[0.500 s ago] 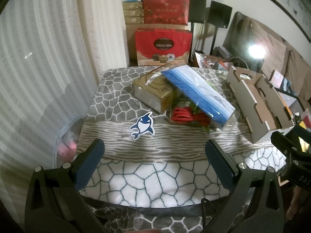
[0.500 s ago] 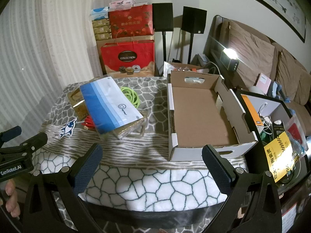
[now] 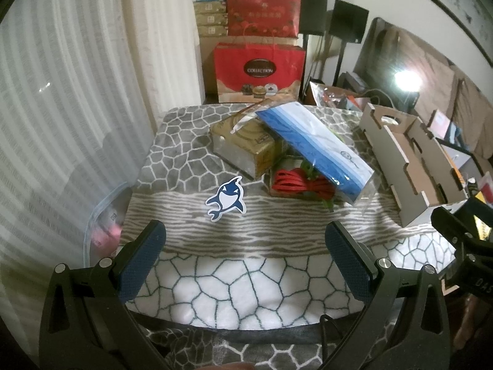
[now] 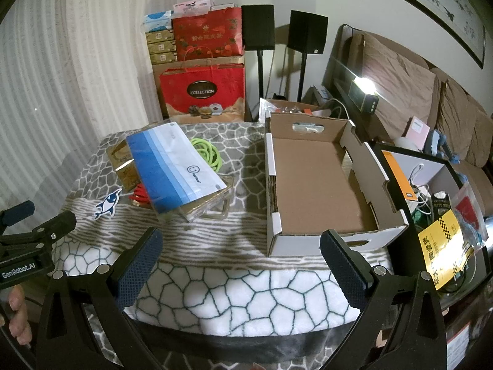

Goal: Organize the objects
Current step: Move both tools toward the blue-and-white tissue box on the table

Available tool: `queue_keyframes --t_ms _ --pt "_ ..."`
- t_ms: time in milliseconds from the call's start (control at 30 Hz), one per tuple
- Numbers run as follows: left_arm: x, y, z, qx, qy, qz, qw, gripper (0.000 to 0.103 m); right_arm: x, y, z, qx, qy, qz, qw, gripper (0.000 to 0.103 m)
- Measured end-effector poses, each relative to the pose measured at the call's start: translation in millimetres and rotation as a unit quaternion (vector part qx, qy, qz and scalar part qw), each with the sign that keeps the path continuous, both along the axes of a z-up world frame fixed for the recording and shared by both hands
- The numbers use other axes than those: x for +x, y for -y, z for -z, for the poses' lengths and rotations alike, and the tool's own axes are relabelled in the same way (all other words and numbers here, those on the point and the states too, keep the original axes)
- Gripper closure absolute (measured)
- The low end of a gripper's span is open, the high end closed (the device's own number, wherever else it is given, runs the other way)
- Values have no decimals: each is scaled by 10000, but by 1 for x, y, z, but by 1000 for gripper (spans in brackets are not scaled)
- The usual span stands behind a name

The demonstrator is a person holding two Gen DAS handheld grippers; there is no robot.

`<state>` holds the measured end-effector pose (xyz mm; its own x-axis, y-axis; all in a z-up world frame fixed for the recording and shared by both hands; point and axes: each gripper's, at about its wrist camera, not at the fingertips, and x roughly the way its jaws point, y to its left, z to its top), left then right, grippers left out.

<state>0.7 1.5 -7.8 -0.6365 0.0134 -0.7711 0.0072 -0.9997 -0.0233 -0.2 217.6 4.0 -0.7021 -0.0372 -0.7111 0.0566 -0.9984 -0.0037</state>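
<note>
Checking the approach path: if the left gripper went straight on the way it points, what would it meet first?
Probably the shark sticker on the patterned tablecloth; the open left gripper holds nothing, and depth is unclear.

Left gripper (image 3: 245,257): black frame, two angled arms — each ends in a dark blue pad with fine cross-hatch texture.
Left fingers (image 3: 143,260): silver round screw heads along the black arms, triangular cut-outs lower down.
Right gripper (image 4: 240,257): same build — black arms, dark blue textured pads, silver screws.
Marking: white "GenRobot.AI" lettering on the left unit's black body, seen from the right wrist view.
Cable: thin black lead beneath the left unit's right arm.
</note>
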Motion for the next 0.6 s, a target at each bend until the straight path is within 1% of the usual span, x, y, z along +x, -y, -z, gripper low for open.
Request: queue_keyframes --t_ms 233,600 --pt "-2 -2 3 -35 40 30 10000 0 0 0 0 5 4 8 10000 0" --pt "-16 -7 8 -69 105 120 9998 0 -12 -13 3 60 46 91 9999 0"
